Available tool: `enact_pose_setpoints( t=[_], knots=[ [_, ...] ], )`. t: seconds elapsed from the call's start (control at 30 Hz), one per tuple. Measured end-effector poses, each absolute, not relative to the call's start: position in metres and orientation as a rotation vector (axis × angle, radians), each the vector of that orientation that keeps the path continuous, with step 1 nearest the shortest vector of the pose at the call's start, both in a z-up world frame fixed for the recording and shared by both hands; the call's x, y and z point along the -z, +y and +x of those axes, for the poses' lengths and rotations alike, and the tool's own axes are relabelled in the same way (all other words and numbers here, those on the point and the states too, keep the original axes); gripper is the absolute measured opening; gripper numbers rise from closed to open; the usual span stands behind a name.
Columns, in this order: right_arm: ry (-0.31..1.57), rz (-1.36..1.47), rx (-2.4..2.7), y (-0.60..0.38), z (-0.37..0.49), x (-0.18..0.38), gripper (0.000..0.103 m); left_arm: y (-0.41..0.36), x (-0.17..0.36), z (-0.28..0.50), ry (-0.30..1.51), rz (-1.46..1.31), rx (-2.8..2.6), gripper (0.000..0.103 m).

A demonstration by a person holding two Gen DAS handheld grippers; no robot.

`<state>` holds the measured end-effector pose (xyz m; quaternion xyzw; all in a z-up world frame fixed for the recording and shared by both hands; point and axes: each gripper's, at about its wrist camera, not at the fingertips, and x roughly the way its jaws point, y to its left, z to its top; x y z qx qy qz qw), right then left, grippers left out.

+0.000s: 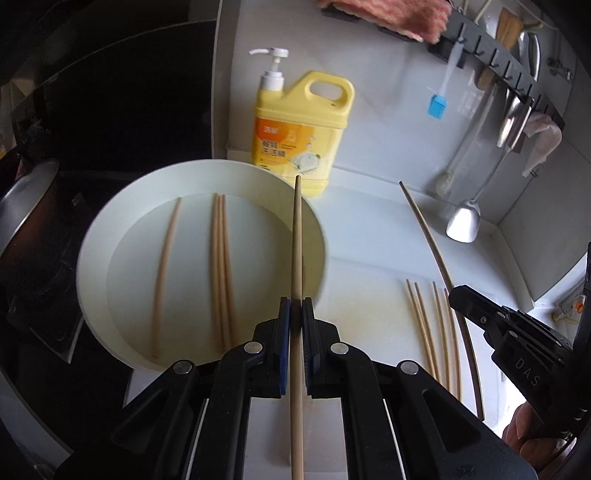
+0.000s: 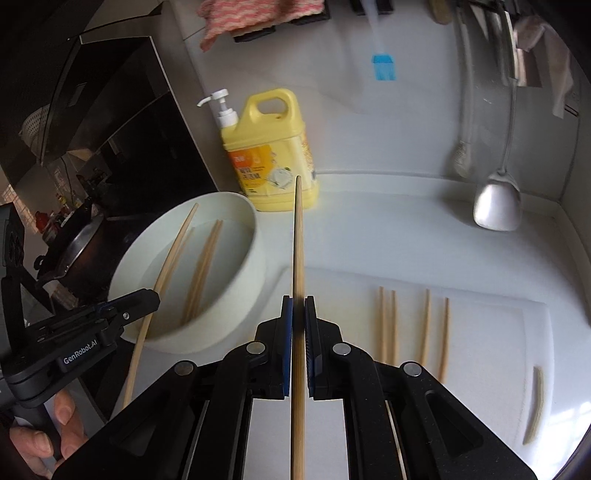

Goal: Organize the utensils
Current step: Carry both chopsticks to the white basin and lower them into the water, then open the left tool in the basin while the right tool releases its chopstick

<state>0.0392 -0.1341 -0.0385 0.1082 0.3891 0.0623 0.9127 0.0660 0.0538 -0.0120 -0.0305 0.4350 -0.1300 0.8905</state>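
- L gripper: jaws nearly closed, pinching a chopstick that runs straight fwd along the fingers; its tip sits over the far right rim of the white bowl
- R gripper: also clamped on a chopstick, pointing fwd, tip lined up w/ the yellow soap bottle
- Bowl on the left holds water & more chopsticks: one alone at left, a tight bunch beside it
- White cutting board to the right of the bowl; two pairs of chopsticks lie on it, roughly parallel, pairs apart
- One short pale stick near the board's right edge, blurred
- Far wall: blue brush, metal spatula, pink cloth hanging
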Motion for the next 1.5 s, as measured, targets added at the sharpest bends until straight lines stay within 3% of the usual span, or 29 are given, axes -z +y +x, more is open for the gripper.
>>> enact_pose_setpoints(
  t=[0.47,1.07,1.5],
  knots=[
    [0.863,0.222,-0.261,-0.020,0.144,0.044,0.006,0.145,0.024,0.158,0.925,-0.074,0.199,0.007],
    [1.051,0.254,-0.180,0.012,0.207,0.097,0.006,0.147,0.091,0.222,1.093,-0.065,0.252,0.007],
    [1.111,0.224,-0.146,0.015,0.212,0.113,0.006,0.138,0.102,0.232,1.142,-0.035,0.235,0.007]
  ],
)
